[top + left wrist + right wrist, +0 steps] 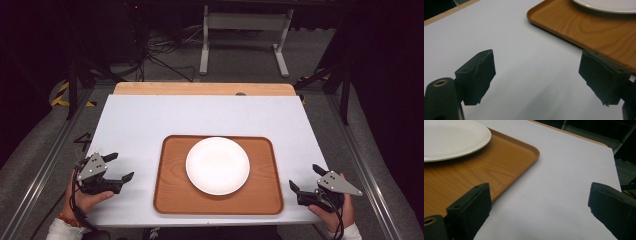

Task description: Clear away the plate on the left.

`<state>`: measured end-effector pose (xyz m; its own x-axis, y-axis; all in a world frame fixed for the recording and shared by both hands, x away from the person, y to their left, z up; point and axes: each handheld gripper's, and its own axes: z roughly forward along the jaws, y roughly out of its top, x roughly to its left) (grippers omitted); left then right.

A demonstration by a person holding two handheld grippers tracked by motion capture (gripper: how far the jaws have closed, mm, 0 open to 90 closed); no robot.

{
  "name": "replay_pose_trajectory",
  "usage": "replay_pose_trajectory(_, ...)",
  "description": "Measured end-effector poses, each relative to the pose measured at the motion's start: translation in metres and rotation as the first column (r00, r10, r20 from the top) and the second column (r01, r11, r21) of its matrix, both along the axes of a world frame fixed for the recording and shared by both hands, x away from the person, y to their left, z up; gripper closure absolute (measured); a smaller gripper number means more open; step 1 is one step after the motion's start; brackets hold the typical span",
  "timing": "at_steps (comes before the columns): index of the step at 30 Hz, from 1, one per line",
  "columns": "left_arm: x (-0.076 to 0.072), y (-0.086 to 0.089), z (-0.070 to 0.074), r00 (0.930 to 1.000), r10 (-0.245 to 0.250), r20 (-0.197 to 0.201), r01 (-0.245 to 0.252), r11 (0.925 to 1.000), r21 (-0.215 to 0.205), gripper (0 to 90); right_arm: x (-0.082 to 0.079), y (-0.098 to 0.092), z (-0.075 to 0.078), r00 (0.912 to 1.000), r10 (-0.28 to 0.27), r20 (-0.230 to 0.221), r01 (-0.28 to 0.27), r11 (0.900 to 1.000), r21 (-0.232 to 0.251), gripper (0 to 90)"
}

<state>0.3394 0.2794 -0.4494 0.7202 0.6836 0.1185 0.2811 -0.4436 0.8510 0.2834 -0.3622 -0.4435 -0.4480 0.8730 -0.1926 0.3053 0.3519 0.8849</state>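
A white plate (217, 165) lies empty on a wooden tray (170, 195) near the table's front edge. My left gripper (120, 167) rests at the table's front left, to the left of the tray, open with nothing between its jaws. At the front right my right gripper (306, 177) is open too, just right of the tray. In the left gripper view the left gripper (536, 80) hovers over bare white table, with the tray (594, 30) and the plate (609, 5) ahead on the right. The right gripper view has the right gripper (540, 207) beside the tray (499, 167) and the plate (449, 137).
The white table top (200, 115) has a wooden strip (200, 89) along its far edge. Beyond it stand a white metal frame (245, 30) and loose cables (160, 50) on the dark floor. Metal rails (50, 150) run along both sides.
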Motion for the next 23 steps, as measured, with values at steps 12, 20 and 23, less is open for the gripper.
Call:
replay_pose_trajectory(12,0.0020,-0.0044,0.0000,1.0000,0.000,-0.009,0.000,1.0000,0.008,14.9,-0.0011,-0.0014,0.0025,1.0000,-0.008,-0.003,0.008,1.000,0.023,5.2)
replay_pose_trajectory(20,0.0013,-0.0051,0.0018,1.0000,-0.003,-0.002,0.003,0.9999,0.015,14.9,-0.0007,-0.0019,0.0013,0.9999,-0.010,0.001,0.010,1.000,0.020,6.8)
replay_pose_trajectory(23,0.0012,-0.0057,0.0023,1.0000,0.006,-0.004,-0.006,0.9999,0.012,14.9,-0.0001,-0.0019,0.0018,1.0000,-0.005,0.004,0.005,0.999,0.031,6.9)
